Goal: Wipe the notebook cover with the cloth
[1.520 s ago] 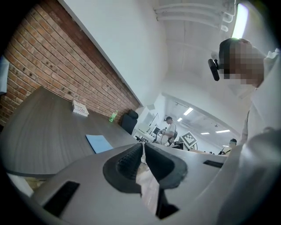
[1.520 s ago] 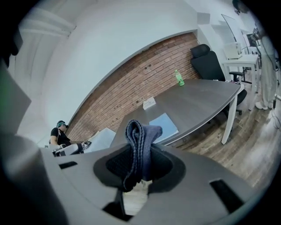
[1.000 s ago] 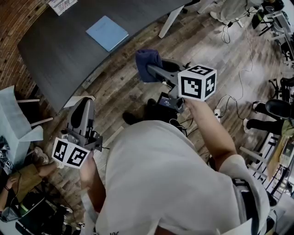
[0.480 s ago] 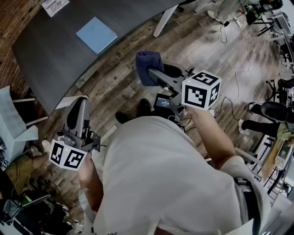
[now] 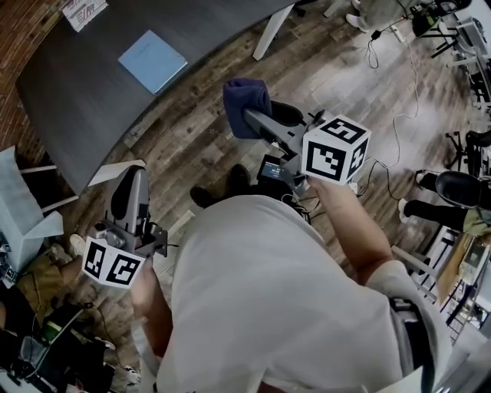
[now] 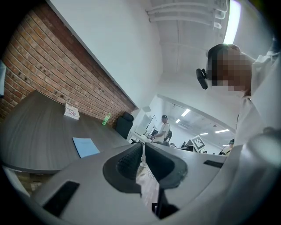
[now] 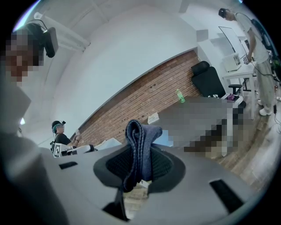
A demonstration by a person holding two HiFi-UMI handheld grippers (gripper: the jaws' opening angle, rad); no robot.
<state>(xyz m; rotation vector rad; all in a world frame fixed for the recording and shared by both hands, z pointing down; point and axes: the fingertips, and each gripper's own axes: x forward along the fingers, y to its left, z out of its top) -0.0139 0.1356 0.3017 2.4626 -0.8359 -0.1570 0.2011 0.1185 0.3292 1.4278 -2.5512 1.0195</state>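
R tool (image 5: 257, 121) clamped on folded blue cloth (image 5: 244, 101); L tool (image 5: 132, 175) closed, empty. At 11 o'clock, notebook (image 5: 152, 61) on surface (image 5: 77, 123), well apart.

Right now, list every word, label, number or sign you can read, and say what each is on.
Nothing can be read here.
White card on the dark table: printed, too small to read.
Left marker cube, right marker cube: black square patterns, no letters.
Small screen: too blurred.
Blue notebook: no print shows on the cover.
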